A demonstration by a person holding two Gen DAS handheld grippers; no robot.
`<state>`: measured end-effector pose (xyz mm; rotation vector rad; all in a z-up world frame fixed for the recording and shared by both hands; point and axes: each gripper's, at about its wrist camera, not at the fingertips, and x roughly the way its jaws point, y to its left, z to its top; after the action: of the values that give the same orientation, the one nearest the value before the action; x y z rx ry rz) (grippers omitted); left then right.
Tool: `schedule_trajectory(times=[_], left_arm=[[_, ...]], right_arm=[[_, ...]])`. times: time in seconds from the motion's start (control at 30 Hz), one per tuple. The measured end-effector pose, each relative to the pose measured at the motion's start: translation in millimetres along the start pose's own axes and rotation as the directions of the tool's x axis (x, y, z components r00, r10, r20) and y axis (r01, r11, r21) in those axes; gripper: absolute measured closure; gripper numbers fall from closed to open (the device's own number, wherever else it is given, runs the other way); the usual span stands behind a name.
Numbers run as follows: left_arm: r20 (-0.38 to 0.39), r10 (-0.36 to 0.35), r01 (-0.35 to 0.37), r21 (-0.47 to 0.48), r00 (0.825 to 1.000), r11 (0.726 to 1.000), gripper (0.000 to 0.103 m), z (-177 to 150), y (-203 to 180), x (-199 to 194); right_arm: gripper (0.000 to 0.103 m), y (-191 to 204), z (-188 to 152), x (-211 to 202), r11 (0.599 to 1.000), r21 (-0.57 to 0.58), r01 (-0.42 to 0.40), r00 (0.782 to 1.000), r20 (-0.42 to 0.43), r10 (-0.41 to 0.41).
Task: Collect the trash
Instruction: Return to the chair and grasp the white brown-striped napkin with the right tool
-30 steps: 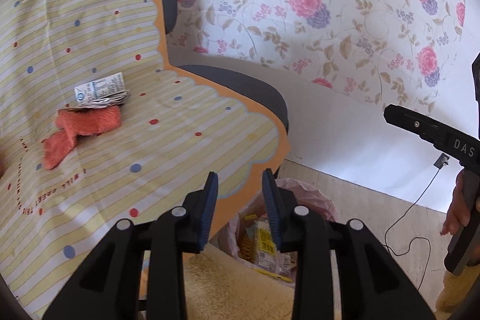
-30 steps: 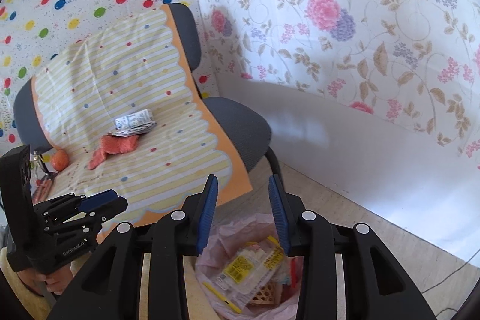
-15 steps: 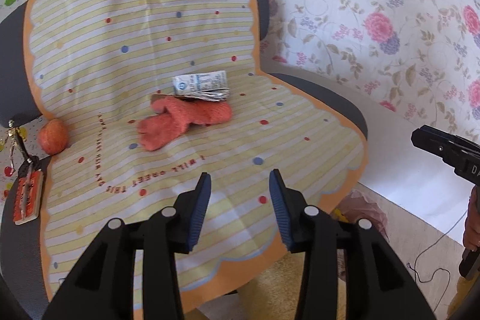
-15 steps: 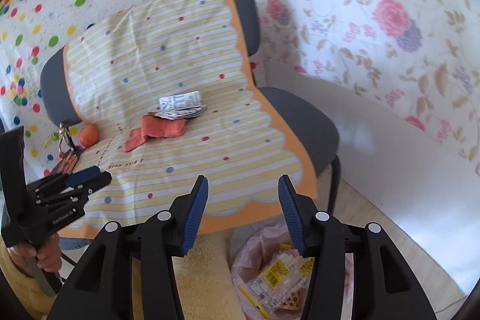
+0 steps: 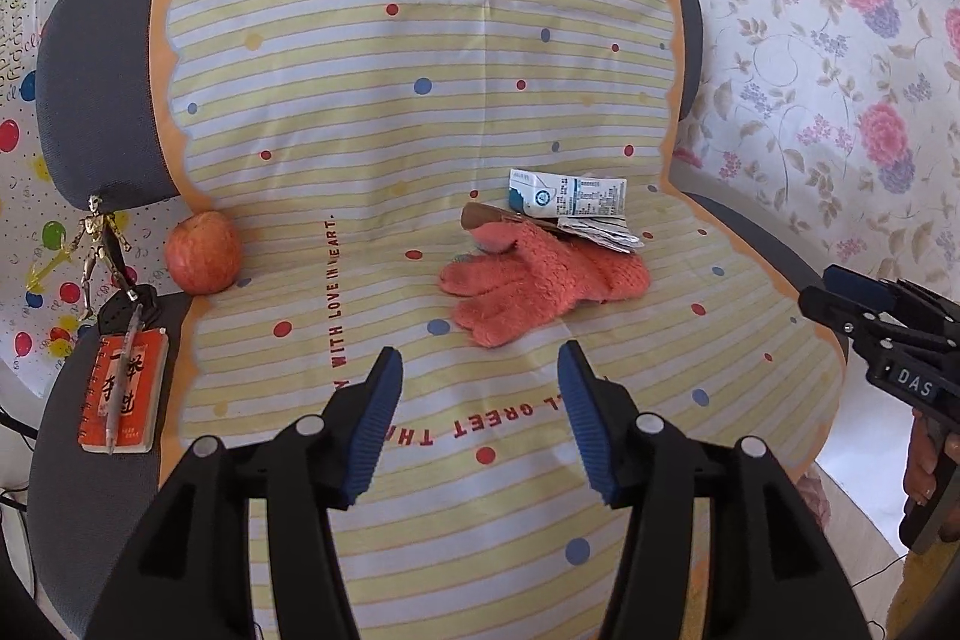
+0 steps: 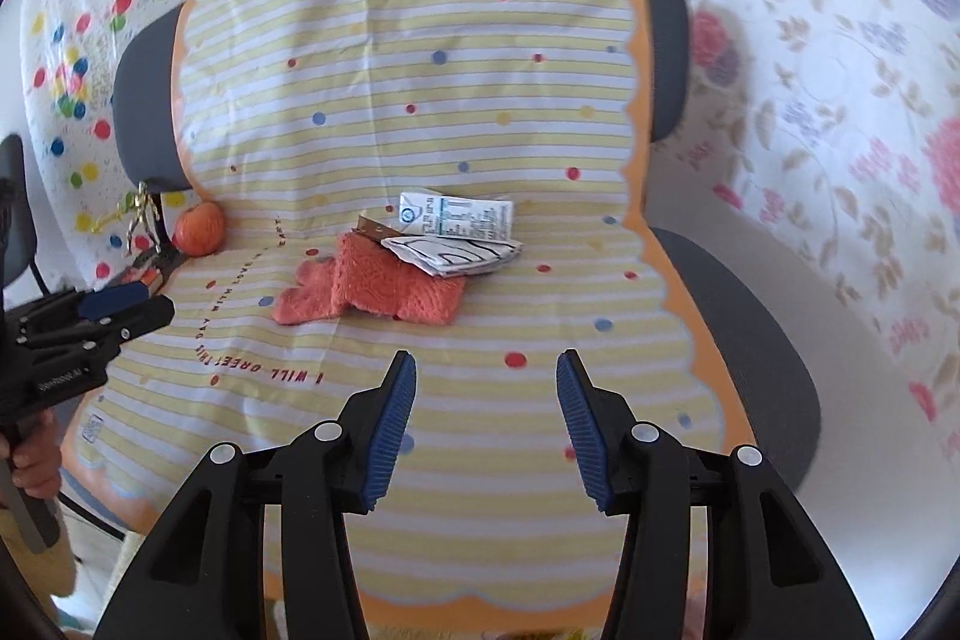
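Glove (image 5: 540, 289) overlaps carton (image 5: 567, 197), wrapper (image 6: 456, 256); apple (image 5: 204, 253) well apart.

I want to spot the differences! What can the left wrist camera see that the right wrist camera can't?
Only the left wrist view shows the orange notebook with a pen lying on it, and the right gripper at the picture's right edge.

Only the right wrist view shows the left gripper at its left edge, and more of the bare chair seat.

Both show the striped cloth, the apple, the small gold figure, the orange glove, the flattened carton and the crumpled paper.
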<state>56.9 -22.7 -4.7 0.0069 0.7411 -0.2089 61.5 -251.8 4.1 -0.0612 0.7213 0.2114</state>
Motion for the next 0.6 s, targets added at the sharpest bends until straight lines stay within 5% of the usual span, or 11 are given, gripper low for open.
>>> schedule_trajectory(times=[0.17, 0.6], left_arm=[[-0.012, 0.076, -0.075, 0.023, 0.997, 0.997, 0.051, 7.4, 3.4, 24.4], [-0.061, 0.033, -0.035, -0.041, 0.998, 0.999, 0.051, 11.2, 22.6, 63.9]], right_arm=[[0.052, 11.4, 23.4, 51.8, 0.998, -0.063, -0.024, 0.999, -0.048, 0.021], [0.054, 56.0, 59.3, 150.1, 0.959, -0.281, -0.026, 0.994, -0.113, -0.007]])
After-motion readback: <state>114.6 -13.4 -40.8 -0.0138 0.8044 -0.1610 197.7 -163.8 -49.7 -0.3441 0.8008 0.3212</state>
